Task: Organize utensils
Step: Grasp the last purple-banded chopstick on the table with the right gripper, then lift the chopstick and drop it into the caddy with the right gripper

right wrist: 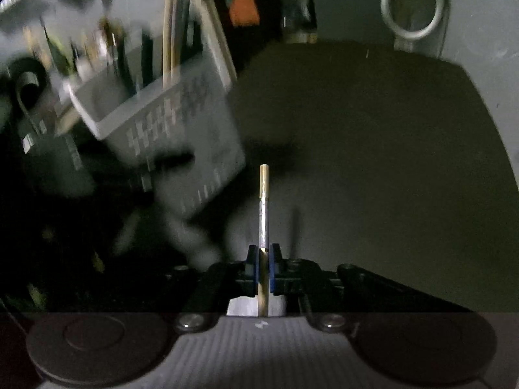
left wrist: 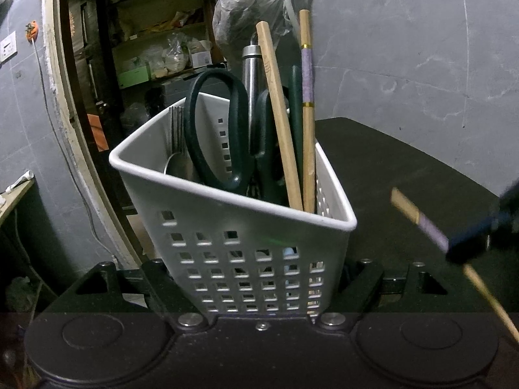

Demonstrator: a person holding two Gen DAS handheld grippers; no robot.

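Left hand-held gripper [left wrist: 259,278] clamped across the base of the white perforated caddy [left wrist: 233,227], one finger on each side wall, presumably to steady it on the dark surface [left wrist: 405,168] while more items go in. Already standing inside: dark-handled scissors [left wrist: 217,136], a steel-handled tool [left wrist: 251,74], a fork [left wrist: 176,126] and spoon bowl [left wrist: 176,165] tucked in the left corner, a plain wooden chopstick [left wrist: 279,113] and a purple-banded chopstick [left wrist: 308,107], both leaning in the right corner where the walls narrow and keep them upright. Right hand-held gripper [right wrist: 264,267] closed tight on the matching loose chopstick [right wrist: 264,194], pinched near its banded upper end, wooden tip pointing ahead over the bare surface. Seen from the left wrist as a blurred blue pad gripping the slanted stick at lower right, clear of the caddy and to its right. Grip near the top probably chosen so the thin end can drop in first. Likely next: swing across to the caddy's right corner, beside its twin. Risk of snagging on the scissor handles or rim if the angle stays shallow.
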